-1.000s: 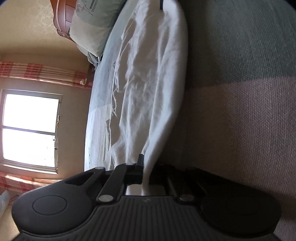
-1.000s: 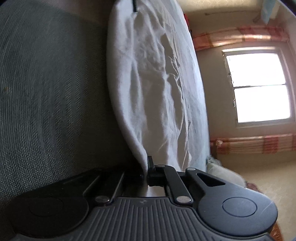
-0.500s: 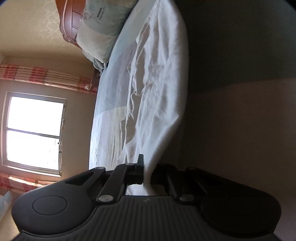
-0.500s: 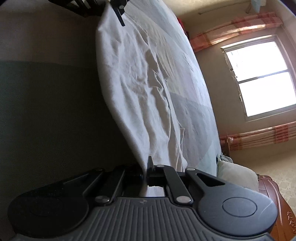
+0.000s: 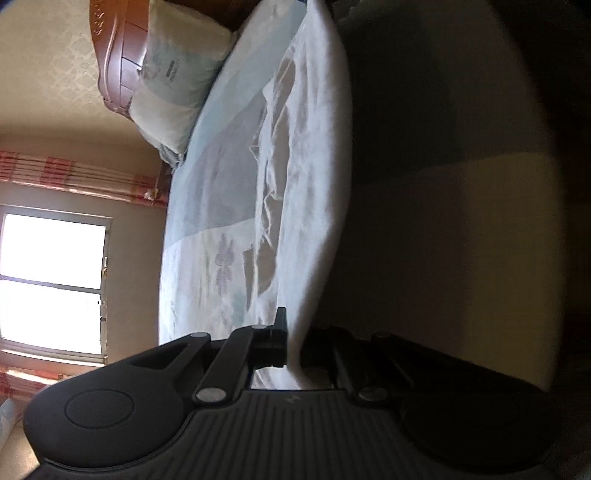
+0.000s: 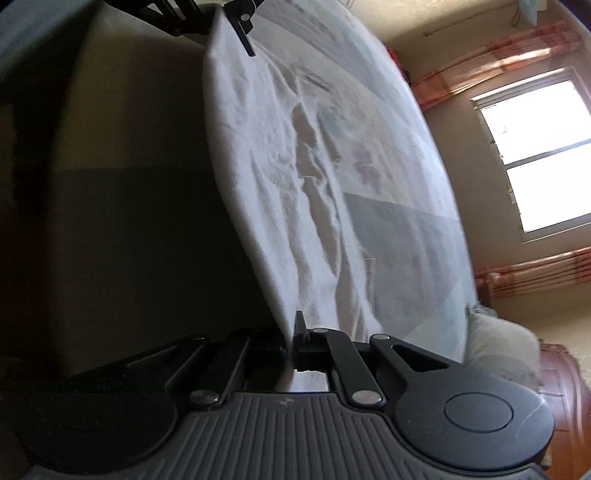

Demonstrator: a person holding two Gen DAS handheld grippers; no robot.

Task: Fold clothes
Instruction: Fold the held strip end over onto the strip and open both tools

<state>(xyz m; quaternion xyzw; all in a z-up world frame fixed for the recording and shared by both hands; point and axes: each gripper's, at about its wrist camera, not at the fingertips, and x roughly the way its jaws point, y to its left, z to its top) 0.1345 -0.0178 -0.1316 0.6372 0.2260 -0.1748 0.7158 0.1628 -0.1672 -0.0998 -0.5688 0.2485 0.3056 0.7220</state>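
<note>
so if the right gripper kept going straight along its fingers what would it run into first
Most likely the white garment itself: the right gripper is shut on its edge, and the cloth stretches ahead toward the left gripper holding the far end. Beyond that lies the bed, though depth is unclear.

I have the left gripper (image 5: 291, 332) and the right gripper (image 6: 291, 332) each rolled on its side, jaws clamped tight on a white garment (image 5: 310, 184) edge.

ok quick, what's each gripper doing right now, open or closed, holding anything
Left gripper: closed on one end of the white garment.
Right gripper: closed on the garment's other end.
</note>
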